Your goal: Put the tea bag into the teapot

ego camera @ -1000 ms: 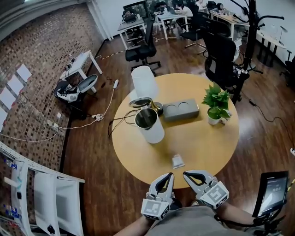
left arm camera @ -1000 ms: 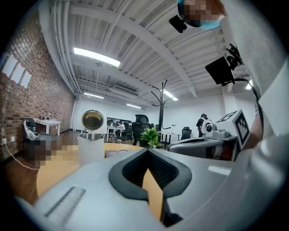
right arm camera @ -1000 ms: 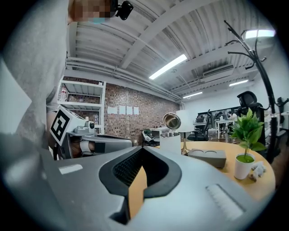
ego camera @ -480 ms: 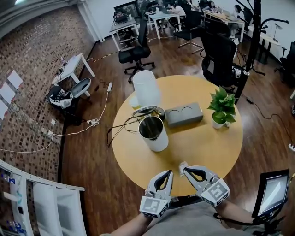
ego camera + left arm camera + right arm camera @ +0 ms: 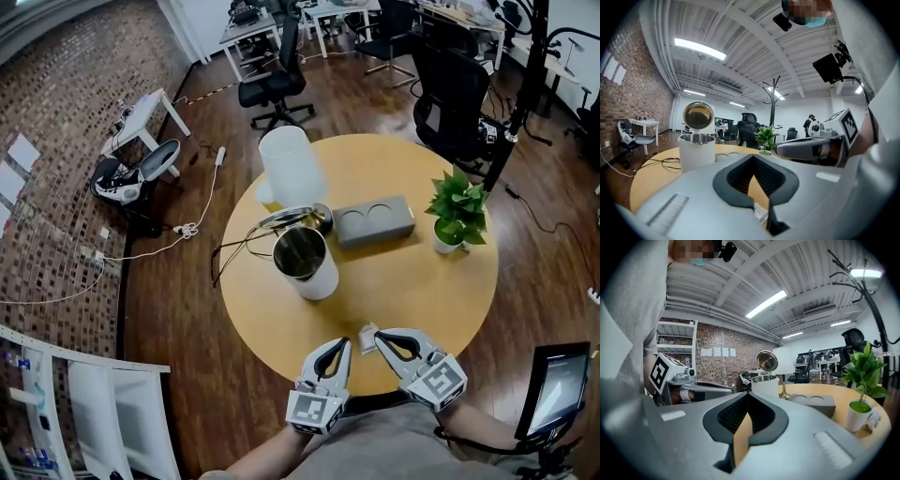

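The tea bag (image 5: 367, 337), a small white packet, lies near the front edge of the round wooden table (image 5: 422, 281). My left gripper (image 5: 344, 344) is shut and empty, just left of the tea bag. On the other side, my right gripper (image 5: 379, 336) is also shut and empty, its tip right beside the packet. The teapot (image 5: 303, 263), a white vessel with a steel inside and its lid tipped open, stands at mid-table, farther off and to the left. It shows ahead in the left gripper view (image 5: 697, 152) and the right gripper view (image 5: 765, 384).
A white lamp (image 5: 289, 167), a grey block with two round recesses (image 5: 373, 220) and a potted plant (image 5: 457, 214) stand on the table's far half. A black cable (image 5: 239, 251) trails off the left edge. Office chairs (image 5: 450, 89) stand beyond, and a screen (image 5: 555, 386) sits at lower right.
Both grippers have moved forward from off the table's front edge to either side of the tea bag. Their jaws look the same as before.
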Motion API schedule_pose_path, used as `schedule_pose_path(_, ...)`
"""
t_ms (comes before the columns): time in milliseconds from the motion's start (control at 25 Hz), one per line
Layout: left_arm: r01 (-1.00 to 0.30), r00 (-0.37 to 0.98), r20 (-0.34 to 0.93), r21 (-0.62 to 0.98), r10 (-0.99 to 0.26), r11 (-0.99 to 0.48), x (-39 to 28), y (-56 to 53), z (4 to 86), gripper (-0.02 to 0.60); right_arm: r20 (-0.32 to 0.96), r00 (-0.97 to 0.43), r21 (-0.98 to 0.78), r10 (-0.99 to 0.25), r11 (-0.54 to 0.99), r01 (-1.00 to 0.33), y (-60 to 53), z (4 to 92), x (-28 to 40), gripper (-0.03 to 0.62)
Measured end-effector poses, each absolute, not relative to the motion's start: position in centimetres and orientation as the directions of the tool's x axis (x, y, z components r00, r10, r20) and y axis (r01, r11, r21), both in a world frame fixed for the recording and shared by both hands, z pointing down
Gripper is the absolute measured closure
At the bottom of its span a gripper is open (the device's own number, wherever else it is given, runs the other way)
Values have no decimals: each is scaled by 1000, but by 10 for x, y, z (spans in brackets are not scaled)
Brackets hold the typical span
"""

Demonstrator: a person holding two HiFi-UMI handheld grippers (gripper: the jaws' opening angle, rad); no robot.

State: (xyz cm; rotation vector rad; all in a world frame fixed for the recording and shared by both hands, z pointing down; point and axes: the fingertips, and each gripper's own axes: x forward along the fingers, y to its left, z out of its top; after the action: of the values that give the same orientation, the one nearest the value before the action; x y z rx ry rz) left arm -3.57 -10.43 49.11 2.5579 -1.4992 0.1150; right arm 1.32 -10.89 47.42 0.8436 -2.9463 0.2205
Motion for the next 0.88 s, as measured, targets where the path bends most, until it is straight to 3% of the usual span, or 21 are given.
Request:
schedule_pose_path(520,-877,478,378,151,-793,-456,-25,-123,616,580,339,-834,-229,-436,821,-523,-126,604,20,589)
schedule_pose_path(880,-870,486,468,176,-738,-461,-21,-128,678,578,432,-814,-289,-389,795,-534,-128,671,20,589)
